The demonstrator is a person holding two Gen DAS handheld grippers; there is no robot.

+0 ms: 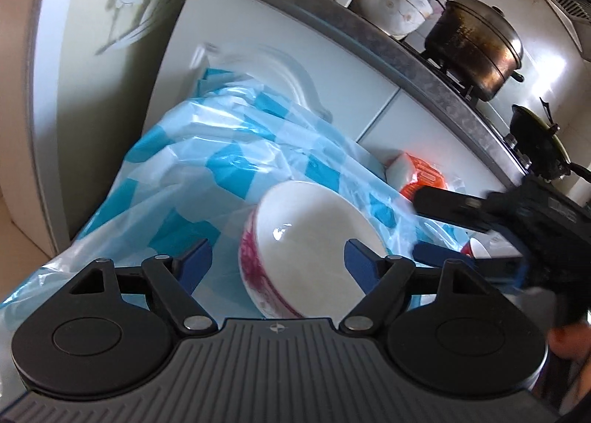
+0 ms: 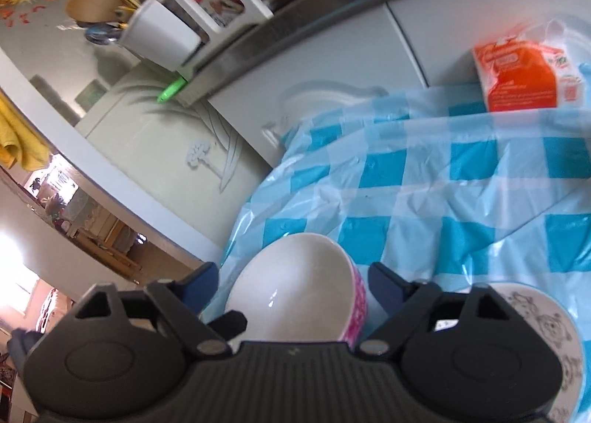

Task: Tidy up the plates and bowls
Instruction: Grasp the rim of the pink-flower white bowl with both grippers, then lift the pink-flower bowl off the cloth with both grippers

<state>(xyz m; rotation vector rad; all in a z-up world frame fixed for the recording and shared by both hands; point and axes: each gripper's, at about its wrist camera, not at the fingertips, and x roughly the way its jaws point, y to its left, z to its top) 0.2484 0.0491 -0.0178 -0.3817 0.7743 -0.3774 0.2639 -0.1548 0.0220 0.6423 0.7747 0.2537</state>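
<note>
Bowls, two counted. One white bowl with pink floral outside [image 1: 314, 249], tilted, resting on the blue-and-white checked plastic sheet [image 1: 207, 164]. One white bowl with grey cartoon print [image 2: 546, 334], only partly seen, at the lower right edge of the right wrist view, just beside the right gripper's right-hand finger.

Grippers, two. Left gripper [image 1: 279, 262]: jaws spread wide, the pink bowl lying between the blue pads and just ahead of them; contact cannot be told. Right gripper [image 2: 291, 284]: jaws spread wide, the same pink bowl [image 2: 295, 297] between its fingers and close in against the body.

Other items: one orange-and-white packet [image 2: 524, 75] far ahead to the right of the right gripper; one lidded metal pot [image 1: 476, 46] and one dark wok [image 1: 539, 142] on the stove beyond the left gripper.
</note>
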